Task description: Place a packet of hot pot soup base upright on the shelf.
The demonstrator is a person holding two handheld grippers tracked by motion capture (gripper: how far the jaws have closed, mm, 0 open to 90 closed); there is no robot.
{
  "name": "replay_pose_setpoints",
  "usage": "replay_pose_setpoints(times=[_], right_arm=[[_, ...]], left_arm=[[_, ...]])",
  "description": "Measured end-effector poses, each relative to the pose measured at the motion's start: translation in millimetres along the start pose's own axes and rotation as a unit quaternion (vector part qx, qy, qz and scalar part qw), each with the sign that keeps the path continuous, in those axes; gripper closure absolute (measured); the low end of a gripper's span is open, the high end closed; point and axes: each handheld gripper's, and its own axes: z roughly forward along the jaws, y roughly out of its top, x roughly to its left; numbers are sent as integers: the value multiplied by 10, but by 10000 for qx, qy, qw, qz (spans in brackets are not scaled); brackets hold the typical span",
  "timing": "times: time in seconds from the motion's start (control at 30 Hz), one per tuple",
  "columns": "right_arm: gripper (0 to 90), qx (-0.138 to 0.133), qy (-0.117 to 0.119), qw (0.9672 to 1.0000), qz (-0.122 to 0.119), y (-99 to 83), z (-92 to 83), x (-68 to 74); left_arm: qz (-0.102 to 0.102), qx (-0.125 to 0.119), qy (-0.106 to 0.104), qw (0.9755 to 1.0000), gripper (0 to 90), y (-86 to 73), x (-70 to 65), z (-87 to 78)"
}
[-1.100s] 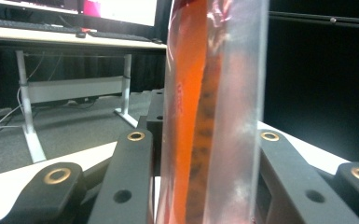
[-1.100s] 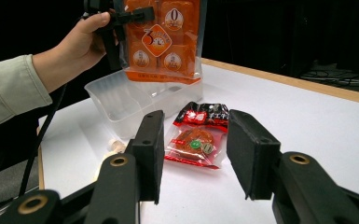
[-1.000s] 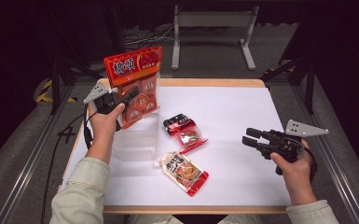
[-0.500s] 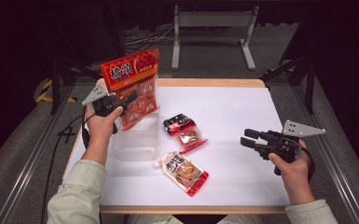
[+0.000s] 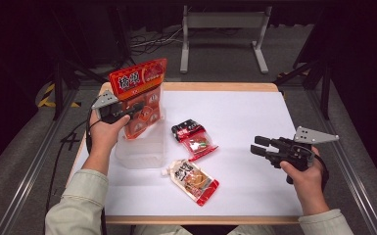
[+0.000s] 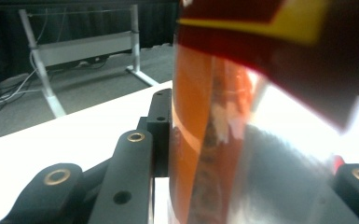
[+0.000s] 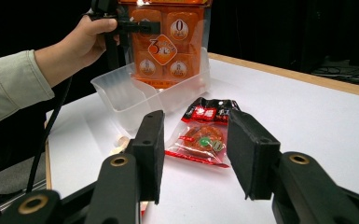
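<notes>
My left gripper (image 5: 127, 110) is shut on a tall orange-red package (image 5: 139, 90) and holds it upright, its lower end inside a clear plastic bin (image 5: 144, 149). In the left gripper view the package (image 6: 224, 130) stands between the jaws of my left gripper (image 6: 256, 149). My right gripper (image 5: 258, 145) hovers open over the right side of the table with nothing in it. In the right gripper view its jaws (image 7: 193, 149) frame a small black-and-red packet (image 7: 204, 133), which lies farther off.
On the white table top (image 5: 254, 112) lie the small black-and-red packet (image 5: 193, 138) at the centre and a red-and-white spouted pouch (image 5: 194, 180) nearer the front edge. The bin (image 7: 121, 93) stands at the left. A metal stand (image 5: 223, 29) is on the floor behind.
</notes>
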Motion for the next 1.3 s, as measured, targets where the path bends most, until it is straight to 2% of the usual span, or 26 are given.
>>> replay_pose_setpoints(times=[0.1, 0.23, 0.33, 0.4, 0.47, 0.57, 0.67, 0.77, 0.83, 0.9, 1.0, 1.2, 1.23, 1.27, 1.3], right_arm=[[578, -6, 4, 10000, 4, 0, -2, 1], [575, -4, 12, 10000, -4, 2, -4, 7], [574, -15, 17, 10000, -4, 2, -10, 4], [572, -28, 15, 10000, 11, 0, -13, 1], [572, -17, 18, 10000, 7, -1, -6, 2], [571, 11, 26, 10000, 3, -4, 11, 8], [571, 21, 45, 10000, -11, -3, 24, 14], [571, 24, 56, 10000, -10, -4, 29, 15], [571, 33, 59, 10000, -5, -9, 36, 10], [570, 58, 61, 10000, -3, -16, 53, 11], [569, 76, 82, 9999, -19, -15, 70, 21], [562, 65, 77, 9999, -23, -9, 80, 19], [562, 65, 70, 10000, -20, -11, 82, 16], [561, 71, 74, 9999, -23, -14, 84, 12], [561, 74, 74, 9999, -23, -15, 86, 10]], left_arm=[[26, 119, -19, 9999, 705, 7, -9, 16], [-52, 430, 0, 9991, 695, 29, -48, 54], [-369, 440, -3, 9984, 667, 42, -64, 35], [-232, 600, 153, 9978, 687, 65, -59, -9], [-196, 657, 223, 9974, 696, 60, -41, -36], [-181, 649, 181, 9976, 706, 30, -5, -59], [-293, 662, 126, 9973, 707, -15, 17, -77], [-517, 793, 102, 9955, 707, -84, 74, -134], [-623, 786, 108, 9949, 707, -154, 100, -163], [-652, 799, 107, 9946, 707, -198, 116, -193], [-664, 759, 111, 9948, 706, -233, 121, -207], [-562, 705, 222, 9957, 693, -227, 102, -195], [-497, 665, 273, 9962, 674, -231, 93, -187], [-325, 583, 421, 9969, 640, -240, 79, -167], [-363, 560, 419, 9969, 610, -246, 70, -160]])
